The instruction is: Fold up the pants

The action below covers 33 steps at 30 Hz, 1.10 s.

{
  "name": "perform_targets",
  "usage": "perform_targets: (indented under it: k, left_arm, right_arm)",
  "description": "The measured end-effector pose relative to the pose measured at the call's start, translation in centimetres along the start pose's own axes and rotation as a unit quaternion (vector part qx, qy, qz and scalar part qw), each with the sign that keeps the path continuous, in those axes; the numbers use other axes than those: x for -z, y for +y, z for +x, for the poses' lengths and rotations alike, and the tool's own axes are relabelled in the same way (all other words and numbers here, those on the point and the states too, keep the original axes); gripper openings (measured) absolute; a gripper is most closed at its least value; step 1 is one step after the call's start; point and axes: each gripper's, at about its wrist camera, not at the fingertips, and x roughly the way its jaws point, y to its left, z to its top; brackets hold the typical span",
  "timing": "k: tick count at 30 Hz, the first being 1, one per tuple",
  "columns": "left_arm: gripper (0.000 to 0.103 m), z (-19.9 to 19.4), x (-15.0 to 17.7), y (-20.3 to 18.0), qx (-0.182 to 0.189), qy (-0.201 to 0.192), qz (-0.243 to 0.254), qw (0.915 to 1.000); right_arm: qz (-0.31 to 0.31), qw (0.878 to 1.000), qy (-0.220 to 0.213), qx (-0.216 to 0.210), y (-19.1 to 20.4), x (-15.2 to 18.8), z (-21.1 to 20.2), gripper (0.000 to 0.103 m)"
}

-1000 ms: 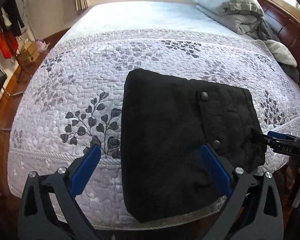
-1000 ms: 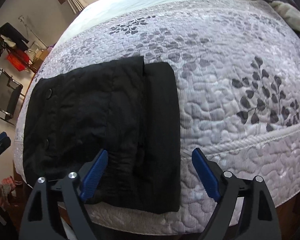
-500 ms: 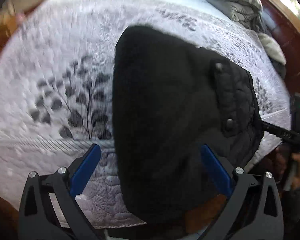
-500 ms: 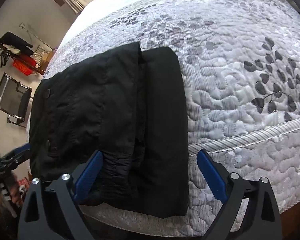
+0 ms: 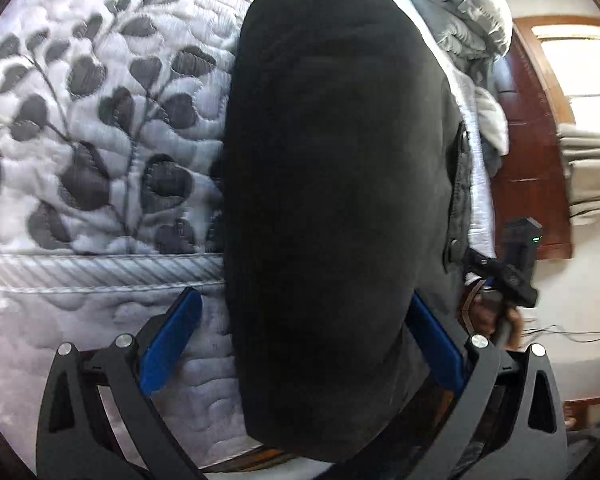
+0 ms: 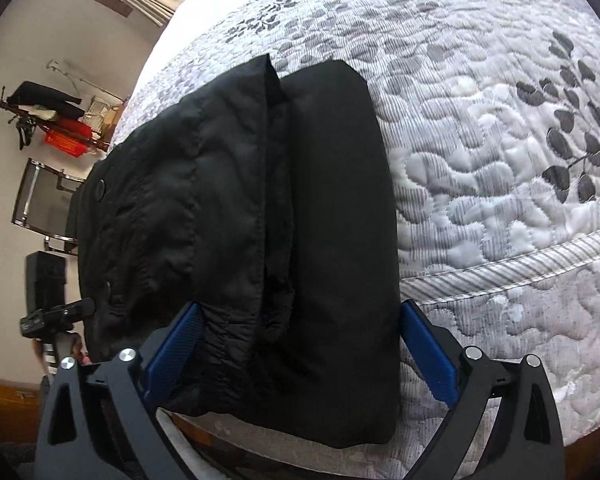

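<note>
The black pants (image 5: 332, 184) lie folded into a thick bundle at the near edge of the bed, their near end hanging over the edge. My left gripper (image 5: 304, 332) is open, its blue fingers on either side of the bundle's near end. In the right wrist view the pants (image 6: 260, 208) show a snap-button flap on the left and a folded layer on the right. My right gripper (image 6: 300, 340) is open, its fingers straddling the other part of the near end. Each gripper shows small in the other's view.
The bed carries a white quilt with grey leaf print (image 5: 100, 128) and a corded edge (image 6: 520, 264). Grey pillows and bedding (image 5: 468, 20) lie by a wooden headboard (image 5: 528, 140). A chair (image 6: 40, 204) and a clothes rack (image 6: 56, 120) stand by the wall.
Both grippers have moved in close to the bundle's near end, so the pants now fill the views. Both stay open. The left view has swung toward the headboard side.
</note>
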Motion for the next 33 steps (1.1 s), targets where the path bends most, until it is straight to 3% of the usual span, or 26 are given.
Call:
perform_targets:
  k: [4, 8, 12, 20, 24, 28, 33]
  left_arm:
    - [0.1, 1.3, 0.1, -0.4, 0.039, 0.022, -0.004, 0.999]
    - [0.1, 2.6, 0.4, -2.0, 0.006, 0.032, 0.021, 0.9993]
    - [0.1, 2.8, 0.6, -2.6, -0.009, 0.029, 0.008, 0.9995]
    - [0.1, 2.1, 1.4, -3.8, 0.003, 0.019, -0.002, 0.9998]
    - [0.1, 3.3, 1.3, -2.9, 0.026, 0.037, -0.019, 0.9988]
    - [0.1, 3.3, 1.1, -3.3, 0.02, 0.042, -0.036, 0.9983]
    - [0.099, 3.3, 1.5, -4.1, 0.02, 0.046, -0.012, 0.9987]
  right_arm:
    - [0.008, 1.0, 0.006, -0.018, -0.5, -0.1, 0.3, 0.099]
    - [0.007, 1.0, 0.008, -0.025, -0.7, 0.0, 0.3, 0.099]
    - [0.009, 0.999, 0.014, -0.036, -1.1, -0.1, 0.4, 0.099]
    - [0.021, 0.997, 0.024, -0.069, -2.4, -0.4, 1.0, 0.1]
    - [0.017, 0.997, 0.028, -0.073, -2.5, -0.6, 1.4, 0.1]
    - [0.015, 0.997, 0.027, -0.073, -2.4, -0.6, 1.2, 0.1]
    - [0.015, 0.997, 0.021, -0.074, -2.5, -0.4, 1.0, 0.1]
